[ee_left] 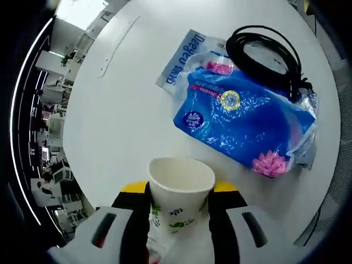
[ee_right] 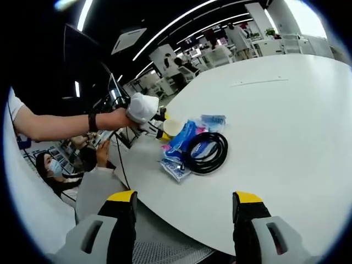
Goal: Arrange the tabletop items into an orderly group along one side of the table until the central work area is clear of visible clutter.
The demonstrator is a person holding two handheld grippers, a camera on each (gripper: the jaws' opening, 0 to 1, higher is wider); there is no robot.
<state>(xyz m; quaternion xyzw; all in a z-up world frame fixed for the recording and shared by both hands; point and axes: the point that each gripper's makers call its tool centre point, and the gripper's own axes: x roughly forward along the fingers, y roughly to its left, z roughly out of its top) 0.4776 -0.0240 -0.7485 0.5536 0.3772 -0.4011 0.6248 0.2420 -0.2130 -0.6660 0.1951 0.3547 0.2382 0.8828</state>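
The left gripper [ee_left: 180, 204] holds a paper cup [ee_left: 180, 192] between its fingers [ee_left: 135, 212], pressed on the lower wall from both sides. The cup stands upright, mouth open toward the camera, long axis running out along the fingers. Judged light, thin-walled and easily crushed; grip low on the wall, where the base stiffens it, with light pressure only.

Ahead of the left fingers on the white bench [ee_left: 121, 110] lies a blue tissue pack [ee_left: 242, 118], long axis slanting from near the cup's far left to the far right. Its film wrap is judged soft and slippery; take it across the short width at mid-length. A coiled black cable [ee_left: 267, 58] rests on the pack's far end, touching it. Judged limp and prone to uncoil; grasp across the bundled strands.

The right gripper [ee_right: 184, 220] stands with fingers [ee_right: 122, 212] wide apart and nothing between them, well short of the pack and cable, which lie ahead near the bench edge
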